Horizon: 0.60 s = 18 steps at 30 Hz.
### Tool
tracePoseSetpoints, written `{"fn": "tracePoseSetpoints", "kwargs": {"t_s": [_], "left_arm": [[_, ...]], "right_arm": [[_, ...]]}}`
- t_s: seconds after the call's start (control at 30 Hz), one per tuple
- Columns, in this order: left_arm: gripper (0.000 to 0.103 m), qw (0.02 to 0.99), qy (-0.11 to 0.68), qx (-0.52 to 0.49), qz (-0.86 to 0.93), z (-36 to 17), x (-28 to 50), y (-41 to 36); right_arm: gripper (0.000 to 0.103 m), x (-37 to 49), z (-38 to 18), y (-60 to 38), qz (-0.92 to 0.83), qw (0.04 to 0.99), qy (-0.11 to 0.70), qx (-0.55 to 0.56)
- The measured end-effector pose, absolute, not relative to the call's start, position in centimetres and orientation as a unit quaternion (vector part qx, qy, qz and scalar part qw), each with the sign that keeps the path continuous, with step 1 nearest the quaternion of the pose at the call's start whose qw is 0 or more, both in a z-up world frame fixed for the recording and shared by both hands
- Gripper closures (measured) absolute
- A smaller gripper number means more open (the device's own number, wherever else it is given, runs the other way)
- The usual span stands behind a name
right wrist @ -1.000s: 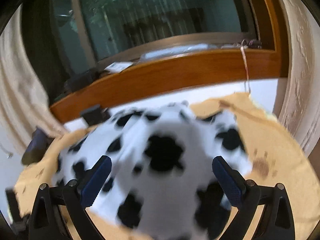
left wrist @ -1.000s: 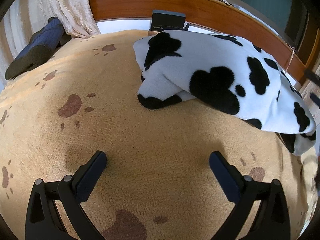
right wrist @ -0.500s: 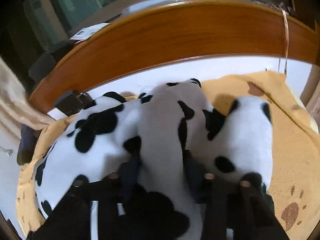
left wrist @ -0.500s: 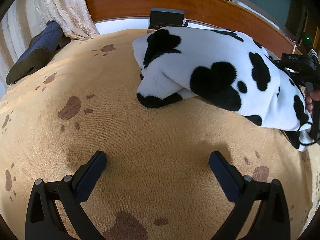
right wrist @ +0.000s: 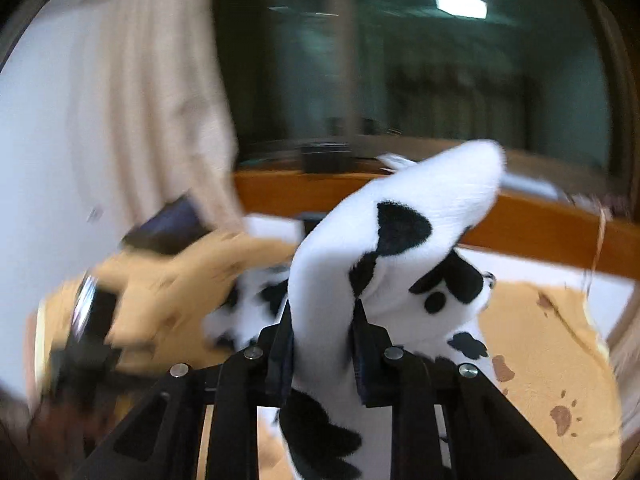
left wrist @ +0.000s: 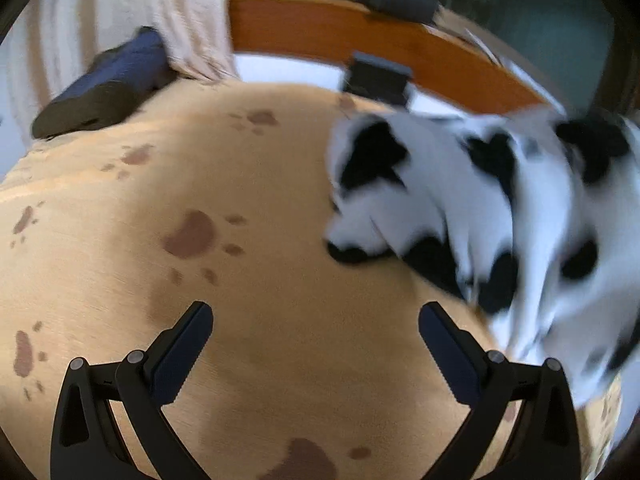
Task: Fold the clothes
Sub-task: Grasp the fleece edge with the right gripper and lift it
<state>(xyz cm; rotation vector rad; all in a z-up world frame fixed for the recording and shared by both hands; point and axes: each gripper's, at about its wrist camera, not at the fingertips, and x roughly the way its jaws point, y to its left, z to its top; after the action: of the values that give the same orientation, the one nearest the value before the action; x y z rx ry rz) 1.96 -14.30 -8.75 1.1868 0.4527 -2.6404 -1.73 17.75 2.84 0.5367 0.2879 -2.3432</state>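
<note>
While the right gripper is clamped on a thick bunch of the cow-print fleece garment, lifting that part above the tan paw-print blanket, the left gripper hangs with its fingers wide apart over bare blanket, holding nothing. Most of the garment lies bunched on the blanket to the right of the left gripper, near the wooden headboard; its raised part is motion-blurred in the left view. Judgement: early stage, garment being picked up to spread out, no fold made yet. Risks: the grip takes a fat wad rather than an edge, so plush layers could slip out or the piece could hang twisted, making corners hard to find. One-handed lifting may drag the rest across the blanket and rumple it. The free fingers could pinch blanket together with fleece if they close low. A dark blue item and a curtain sit at the far left, well apart.
</note>
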Motion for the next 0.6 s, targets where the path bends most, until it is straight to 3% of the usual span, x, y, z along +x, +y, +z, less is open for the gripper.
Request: {"fn": "tracePoseSetpoints", "kwargs": {"t_s": [0.13,0.23,0.27,0.3,0.37,0.6], "left_arm": [[0.0,0.119,0.194,0.37,-0.901,-7.1,3.2,-17.3],[0.0,0.121,0.201,0.361,-0.903,-6.2,3.9,-18.6],[0.0,0.119,0.202,0.358,-0.904,-5.9,4.1,-19.0],[0.0,0.118,0.199,0.356,-0.906,-5.5,4.4,-19.2],[0.0,0.113,0.188,0.349,-0.911,-4.6,5.0,-19.6],[0.0,0.081,0.174,0.323,-0.927,-1.1,6.2,-20.9]], "right_arm": [[0.077,6.4,-0.7,15.3,-0.859,0.412,0.21,0.218],[0.071,9.7,-3.1,14.9,-0.832,0.433,0.253,0.237],[0.062,10.6,-3.8,14.9,-0.826,0.434,0.265,0.242],[0.043,11.2,-4.1,15.1,-0.823,0.438,0.263,0.249],[0.033,12.0,-3.8,16.1,-0.827,0.443,0.242,0.249],[0.033,10.5,0.6,20.8,-0.871,0.424,0.111,0.223]]}}
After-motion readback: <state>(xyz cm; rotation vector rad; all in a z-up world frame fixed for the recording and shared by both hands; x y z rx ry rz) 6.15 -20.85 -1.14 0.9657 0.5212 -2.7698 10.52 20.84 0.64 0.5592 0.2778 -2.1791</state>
